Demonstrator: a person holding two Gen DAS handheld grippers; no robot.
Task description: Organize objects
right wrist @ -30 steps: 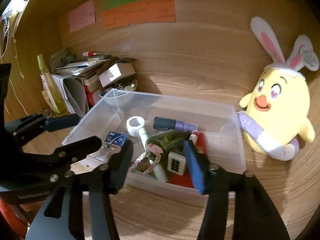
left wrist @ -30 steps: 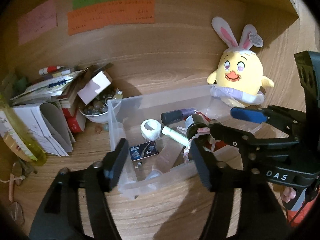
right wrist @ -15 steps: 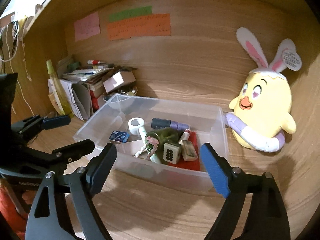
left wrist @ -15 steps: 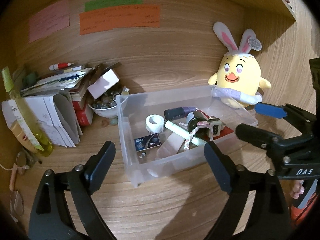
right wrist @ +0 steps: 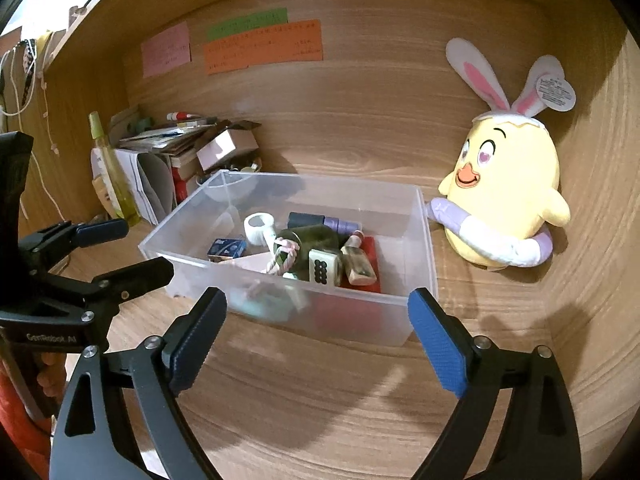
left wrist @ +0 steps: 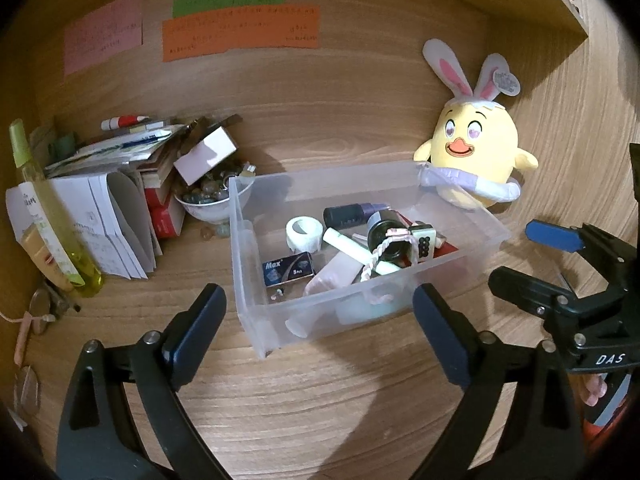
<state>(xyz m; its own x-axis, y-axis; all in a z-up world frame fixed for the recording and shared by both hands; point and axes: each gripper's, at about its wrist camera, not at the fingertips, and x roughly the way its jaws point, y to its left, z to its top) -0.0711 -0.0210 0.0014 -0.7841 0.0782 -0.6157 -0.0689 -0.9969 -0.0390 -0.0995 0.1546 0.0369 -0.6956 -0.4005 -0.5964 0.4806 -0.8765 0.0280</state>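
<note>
A clear plastic bin (left wrist: 256,312) (right wrist: 416,312) stands on the wooden desk. In it lie a white tape roll (left wrist: 304,234) (right wrist: 258,228), a blue Max staple box (left wrist: 286,272) (right wrist: 226,249), a dark green bottle with a pink-white cord (left wrist: 390,240) (right wrist: 310,242), a mahjong tile (left wrist: 424,240) (right wrist: 324,266) and a purple-capped tube (left wrist: 352,214). My left gripper (left wrist: 320,320) is open and empty in front of the bin. My right gripper (right wrist: 318,322) is open and empty in front of the bin too; it also shows in the left wrist view (left wrist: 532,256).
A yellow chick plush with bunny ears (left wrist: 474,164) (right wrist: 508,196) leans on the bin's right end. A bowl of small stones (left wrist: 212,196), a pile of papers and books (left wrist: 116,184) and a yellow-green bottle (left wrist: 52,216) stand at the left. Sticky notes (left wrist: 240,28) hang on the back wall.
Both grippers have drawn back from inside the bin to in front of it and opened wider. The green bottle with the cord now lies in the bin.
</note>
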